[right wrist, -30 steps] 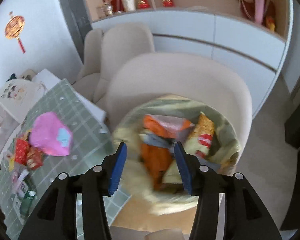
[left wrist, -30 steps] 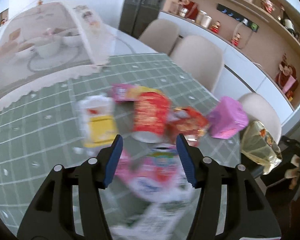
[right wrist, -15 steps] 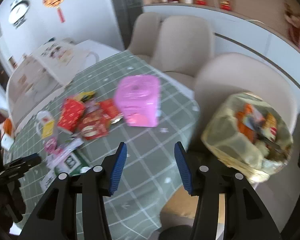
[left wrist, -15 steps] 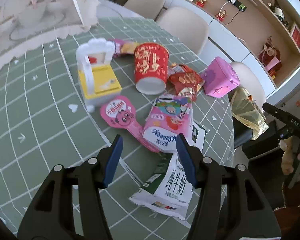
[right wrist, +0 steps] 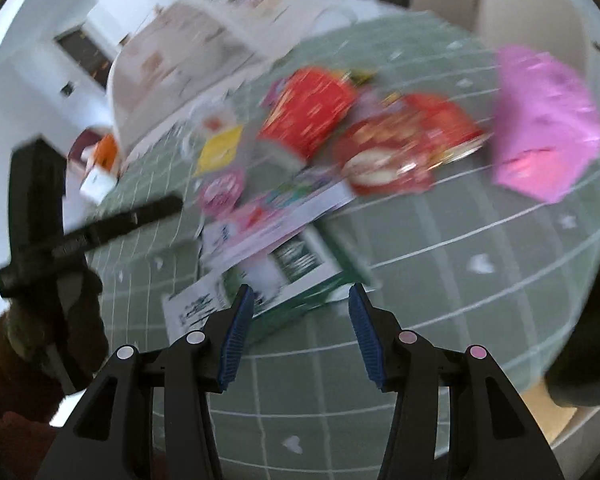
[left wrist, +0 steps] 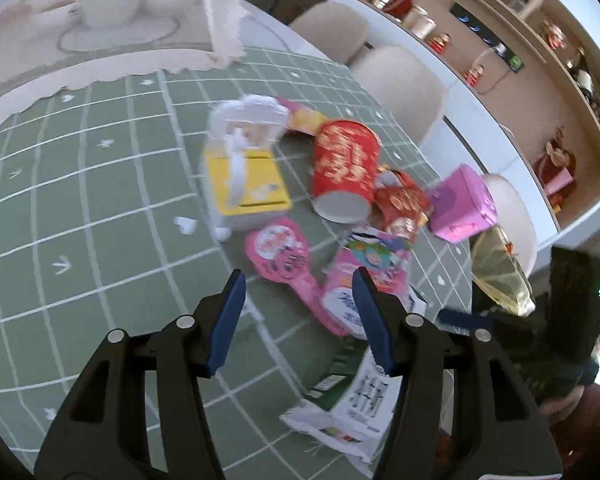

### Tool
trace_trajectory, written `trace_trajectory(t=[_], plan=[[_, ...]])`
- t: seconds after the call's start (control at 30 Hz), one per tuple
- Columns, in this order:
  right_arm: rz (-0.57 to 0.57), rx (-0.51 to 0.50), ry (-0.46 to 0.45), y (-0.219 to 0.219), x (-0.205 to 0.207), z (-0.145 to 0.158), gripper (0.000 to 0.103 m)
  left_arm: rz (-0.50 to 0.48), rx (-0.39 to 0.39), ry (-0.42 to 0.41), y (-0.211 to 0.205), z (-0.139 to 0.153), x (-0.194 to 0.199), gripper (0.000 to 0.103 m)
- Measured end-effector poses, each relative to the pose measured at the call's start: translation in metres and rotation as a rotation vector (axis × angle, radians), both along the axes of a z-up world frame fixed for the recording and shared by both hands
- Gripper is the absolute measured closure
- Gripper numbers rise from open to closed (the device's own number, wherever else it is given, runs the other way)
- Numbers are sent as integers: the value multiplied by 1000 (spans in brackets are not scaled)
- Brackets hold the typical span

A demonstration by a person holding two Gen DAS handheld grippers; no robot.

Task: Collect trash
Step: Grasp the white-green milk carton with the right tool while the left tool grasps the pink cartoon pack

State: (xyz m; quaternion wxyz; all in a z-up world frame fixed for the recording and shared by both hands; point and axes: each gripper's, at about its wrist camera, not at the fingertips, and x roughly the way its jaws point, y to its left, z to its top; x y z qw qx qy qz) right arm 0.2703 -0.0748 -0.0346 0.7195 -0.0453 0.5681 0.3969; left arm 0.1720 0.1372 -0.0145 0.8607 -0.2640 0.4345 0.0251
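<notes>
Trash lies in a cluster on the green checked tablecloth [left wrist: 100, 200]: a red paper cup [left wrist: 346, 168] on its side, a yellow and white box [left wrist: 244, 176], a red snack wrapper [left wrist: 400, 204], a pink box [left wrist: 462, 208], a pink lid [left wrist: 278, 250], a pink milk pouch [left wrist: 364, 284] and a flattened green and white carton [left wrist: 360, 404]. My left gripper [left wrist: 298, 306] is open and empty above the pink lid and pouch. My right gripper [right wrist: 300, 320] is open and empty over the green carton [right wrist: 300, 272]. The right wrist view is blurred.
A yellow trash bag [left wrist: 500, 276] with trash in it sits on a beige chair [left wrist: 508, 208] past the table's right edge. A mesh food cover [left wrist: 100, 20] over bowls stands at the far left. More chairs [left wrist: 400, 80] and wall shelves [left wrist: 520, 60] are behind.
My right gripper has swung from the trash bag over to the table and now hangs above the green carton. My left gripper has moved a little closer to the pink lid.
</notes>
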Motion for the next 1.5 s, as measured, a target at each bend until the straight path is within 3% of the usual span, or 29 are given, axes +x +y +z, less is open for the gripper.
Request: trace_trajectory(t=[0.17,0.23,0.33,0.43,0.77,0.87,1.0,1.07,1.2,1.23,1.27,1.33,1.5], plan=[[23,-9,67,18,6,-20,56,51,8,9,12,1,-8,50],[24,22,60,23,13,-19,65,56,10,12,15,2,-11,50],[34,9,-8,34,20,-13,81,46,11,27,17,1,-12,50],[52,-23,-79,42,29,-10,85,31,22,38,16,0,-10,50],[-15,-158,-246,17,43,0,85,-13,4,-8,4,2,5,50],[-54,-187,-269,9,41,1,85,22,25,2,6,-1,10,50],[-102,-73,-201,-6,37,6,84,31,28,38,5,-11,21,50],[-114,2,-164,-15,34,9,73,27,34,53,0,-17,27,50],[-110,-7,-192,-26,26,14,69,24,61,84,-9,-30,44,50],[-108,-15,-198,-27,25,15,69,24,64,95,-10,-32,48,51],[-107,-20,-203,-30,25,17,69,22,68,99,-11,-34,50,63],[-104,-13,-201,-34,25,19,69,5,78,106,-12,-35,54,75],[-10,-35,-191,-19,27,14,62,-34,54,82,-1,-26,46,82]])
